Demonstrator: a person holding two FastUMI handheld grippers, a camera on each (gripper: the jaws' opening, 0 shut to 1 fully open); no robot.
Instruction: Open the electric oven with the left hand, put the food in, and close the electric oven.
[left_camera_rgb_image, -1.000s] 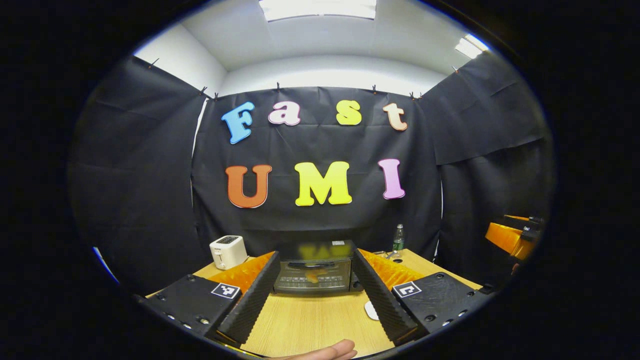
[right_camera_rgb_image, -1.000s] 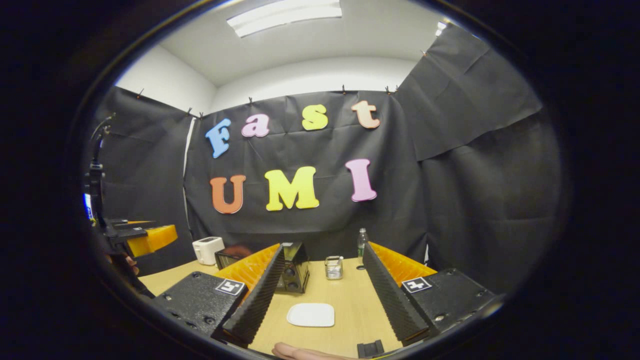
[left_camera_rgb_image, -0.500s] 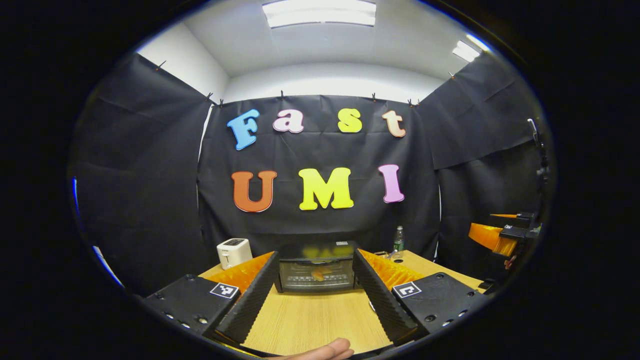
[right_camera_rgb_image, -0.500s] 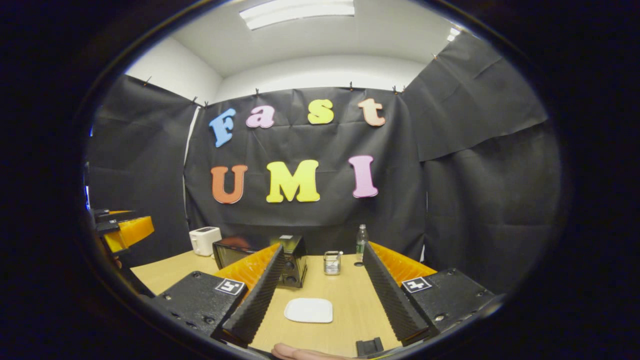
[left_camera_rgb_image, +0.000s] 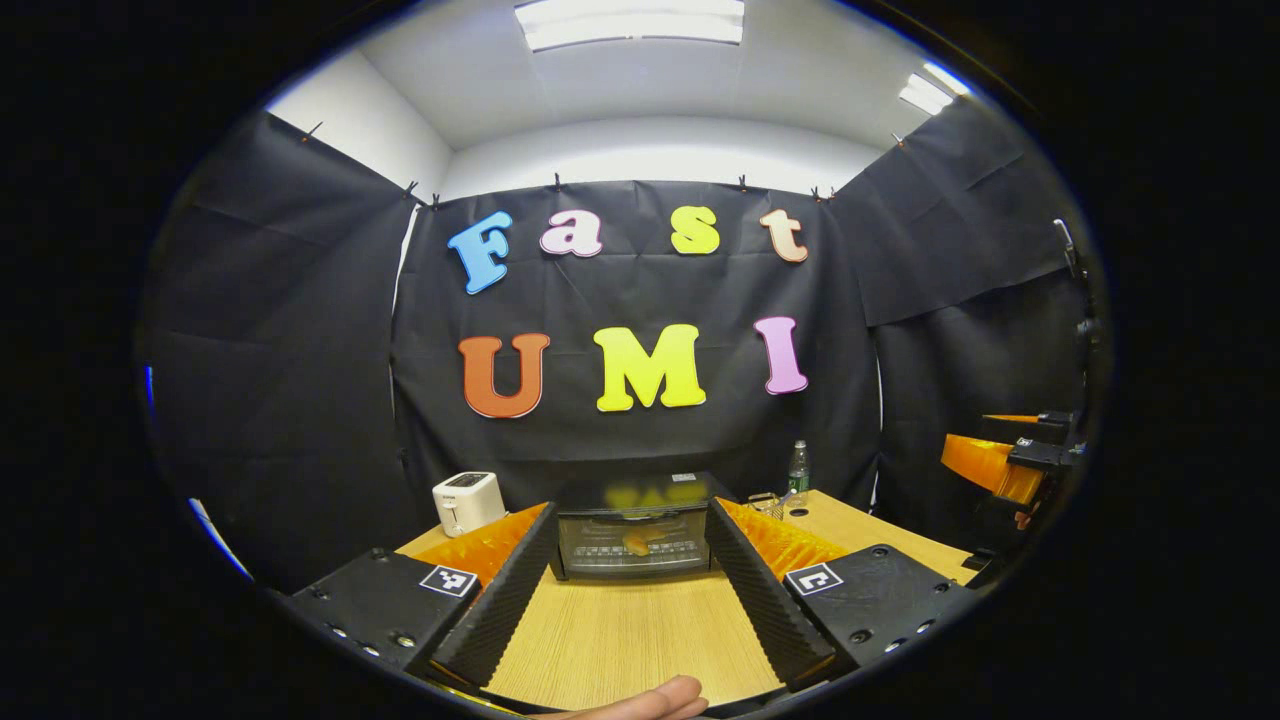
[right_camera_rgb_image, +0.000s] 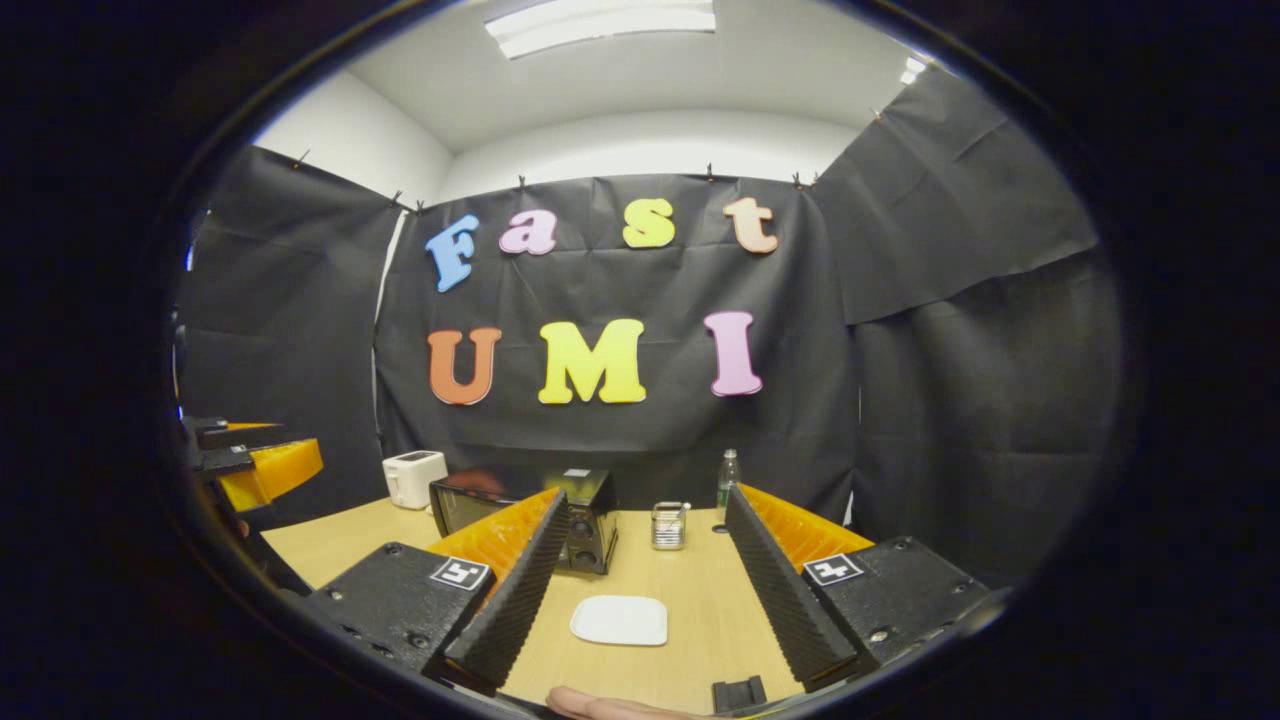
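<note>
Pulled back slightly from electric oven since a second ago. Door shut, food inside; white plate bare. Left gripper, right gripper: jaws spread, empty. Task judged complete; next, withdraw.

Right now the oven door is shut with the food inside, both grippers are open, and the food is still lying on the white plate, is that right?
Not quite. The plate is bare in the right gripper view. The food sits inside the oven behind its shut door, as the left gripper view shows. The left gripper and right gripper are both open, as you said.
</note>
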